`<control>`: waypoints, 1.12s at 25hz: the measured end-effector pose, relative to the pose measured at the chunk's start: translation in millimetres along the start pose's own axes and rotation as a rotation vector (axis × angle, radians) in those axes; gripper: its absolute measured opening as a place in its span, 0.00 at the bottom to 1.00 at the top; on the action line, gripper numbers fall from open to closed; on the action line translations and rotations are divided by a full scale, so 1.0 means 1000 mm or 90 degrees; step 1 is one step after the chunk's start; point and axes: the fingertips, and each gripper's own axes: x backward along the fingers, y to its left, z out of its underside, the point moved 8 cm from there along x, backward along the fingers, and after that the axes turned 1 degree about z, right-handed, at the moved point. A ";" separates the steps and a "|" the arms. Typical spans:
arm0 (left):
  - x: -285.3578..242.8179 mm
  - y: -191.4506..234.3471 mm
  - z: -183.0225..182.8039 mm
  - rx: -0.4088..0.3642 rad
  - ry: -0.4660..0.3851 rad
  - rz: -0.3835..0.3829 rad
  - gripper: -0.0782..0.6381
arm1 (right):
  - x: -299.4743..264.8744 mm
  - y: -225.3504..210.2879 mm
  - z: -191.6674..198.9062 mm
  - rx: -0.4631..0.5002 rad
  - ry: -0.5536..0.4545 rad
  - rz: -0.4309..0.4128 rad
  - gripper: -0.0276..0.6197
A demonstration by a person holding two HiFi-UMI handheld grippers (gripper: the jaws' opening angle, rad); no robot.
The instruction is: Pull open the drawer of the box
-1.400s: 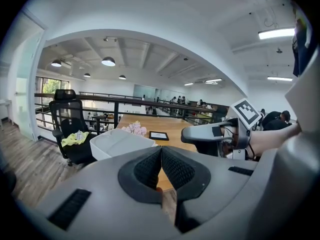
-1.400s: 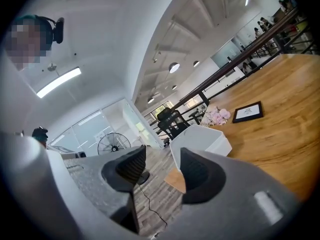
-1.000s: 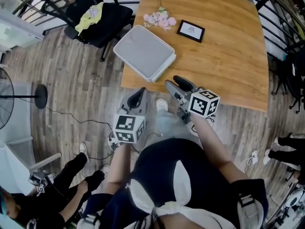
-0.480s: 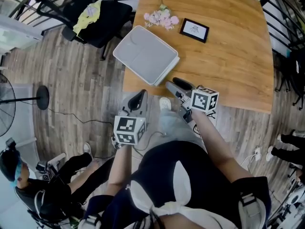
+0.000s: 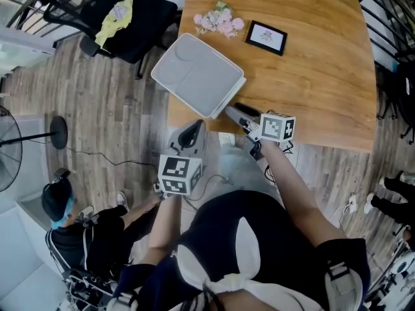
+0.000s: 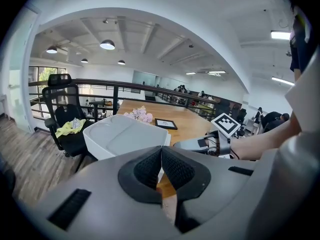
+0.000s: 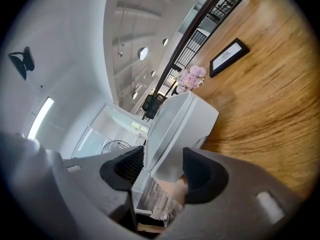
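Note:
The white box lies flat on the near left corner of the wooden table, jutting over the edge. My right gripper is open, its tips just short of the box's near corner. In the right gripper view the box shows between the spread jaws of that gripper; I cannot tell whether they touch it. My left gripper is shut and empty, off the table below the box. In the left gripper view its pads meet, with the box beyond them. No drawer front shows clearly.
Pink flowers and a small black picture frame lie behind the box. A black office chair stands left of the table, and a fan stand is on the floor. A person crouches at the lower left.
My right gripper has moved forward and left, closer to the box's near corner. The left gripper has risen slightly. The person at the lower left has shifted.

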 end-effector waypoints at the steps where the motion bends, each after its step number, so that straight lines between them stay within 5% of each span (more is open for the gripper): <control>1: -0.002 0.001 0.000 0.004 0.005 0.001 0.13 | -0.002 -0.003 0.000 -0.005 0.004 0.001 0.42; 18: -0.024 0.013 0.005 0.011 0.034 0.008 0.13 | -0.025 -0.037 -0.002 -0.067 0.029 0.001 0.42; 28: -0.029 0.011 0.010 0.008 0.033 0.010 0.13 | -0.029 -0.044 -0.001 -0.109 0.027 -0.048 0.39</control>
